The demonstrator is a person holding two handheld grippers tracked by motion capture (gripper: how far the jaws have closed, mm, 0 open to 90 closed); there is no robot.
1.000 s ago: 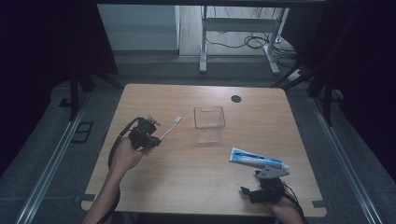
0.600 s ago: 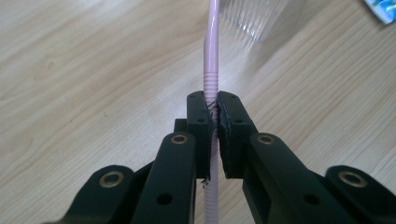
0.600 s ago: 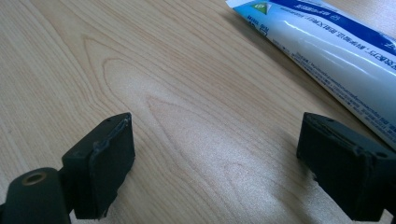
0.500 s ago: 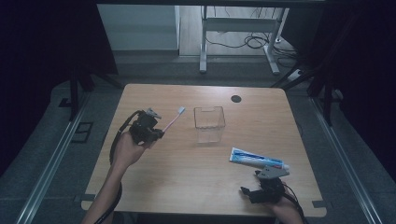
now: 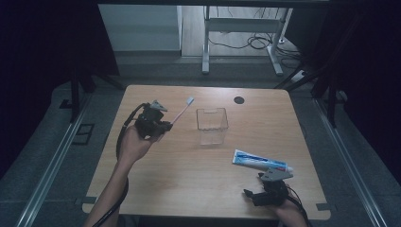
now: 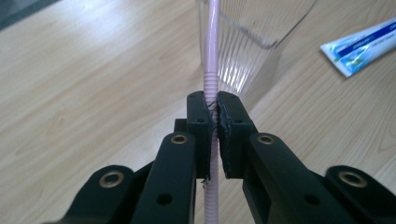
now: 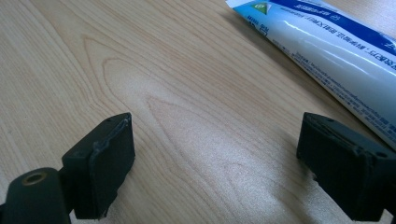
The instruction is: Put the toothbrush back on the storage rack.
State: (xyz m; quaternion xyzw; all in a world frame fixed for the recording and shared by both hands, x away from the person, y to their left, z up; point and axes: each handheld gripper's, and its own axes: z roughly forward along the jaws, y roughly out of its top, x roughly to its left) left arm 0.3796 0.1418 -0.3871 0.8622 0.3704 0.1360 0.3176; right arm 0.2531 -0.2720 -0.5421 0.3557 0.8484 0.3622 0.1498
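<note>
Two forearms come in over the near edge of the tabletop (image 5: 189, 184). On the left side, the left hand (image 5: 134, 144) is raised off the wood with the wrist cocked back, and the left tongs (image 5: 163, 126) point toward the far edge. They are clamped narrow on the ribbed handle of a pink toothbrush (image 6: 211, 79), whose head angles up toward the far edge, just beside a clear plastic container (image 5: 212, 124) at the middle of the tabletop. Near the near right corner the right tongs (image 7: 215, 172) rest low on the wood, spread wide with nothing between them. A toothpaste tube (image 5: 259, 161) lies flat just beyond them.
</note>
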